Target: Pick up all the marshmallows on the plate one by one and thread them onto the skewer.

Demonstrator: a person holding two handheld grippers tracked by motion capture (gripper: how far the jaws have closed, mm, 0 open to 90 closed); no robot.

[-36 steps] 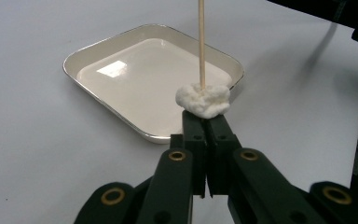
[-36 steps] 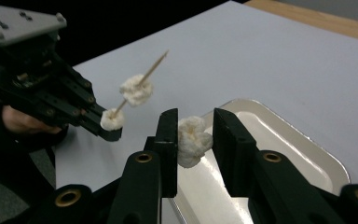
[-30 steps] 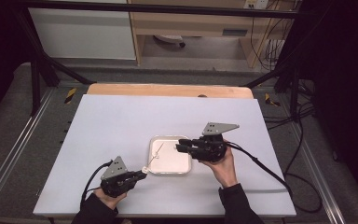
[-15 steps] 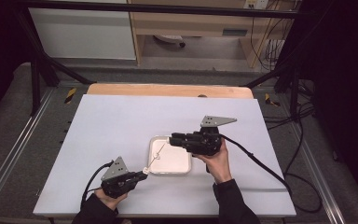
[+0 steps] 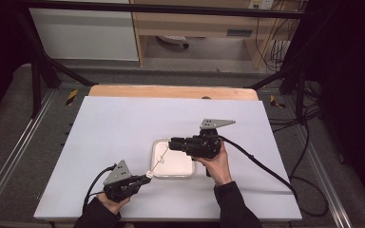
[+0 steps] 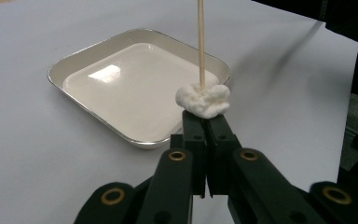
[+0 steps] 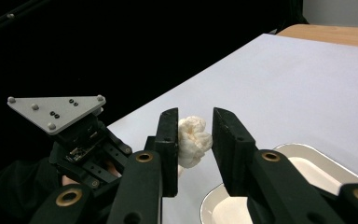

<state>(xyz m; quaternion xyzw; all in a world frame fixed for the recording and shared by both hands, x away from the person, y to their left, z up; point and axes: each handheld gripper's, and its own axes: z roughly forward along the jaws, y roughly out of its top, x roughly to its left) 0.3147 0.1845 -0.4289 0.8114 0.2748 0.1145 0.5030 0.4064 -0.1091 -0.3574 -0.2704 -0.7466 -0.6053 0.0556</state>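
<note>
A thin wooden skewer (image 6: pixel 200 42) carries a white, soft lump (image 6: pixel 203 100) just above my left gripper (image 6: pixel 205 119), which is shut on the skewer's lower end. In the high view the left gripper (image 5: pixel 147 178) sits near the table's front edge, and the skewer (image 5: pixel 153 170) slants up and right over the corner of a white tray (image 5: pixel 185 172). My right gripper (image 5: pixel 171 142) hovers over the tray, pointing left. Its jaws (image 7: pixel 195 114) stand open with the lump (image 7: pixel 193 140) showing between them. I cannot tell whether they touch it.
The white table (image 5: pixel 123 123) has free room to the left and at the back. The empty tray (image 6: pixel 98 60) has a shiny raised rim. A black cable (image 5: pixel 261 166) trails right from the right gripper. The left gripper's grey plate (image 7: pixel 56 109) faces the right gripper.
The right gripper has moved left over the tray, towards the skewer and its lump. The left gripper has stayed in place with the skewer.
</note>
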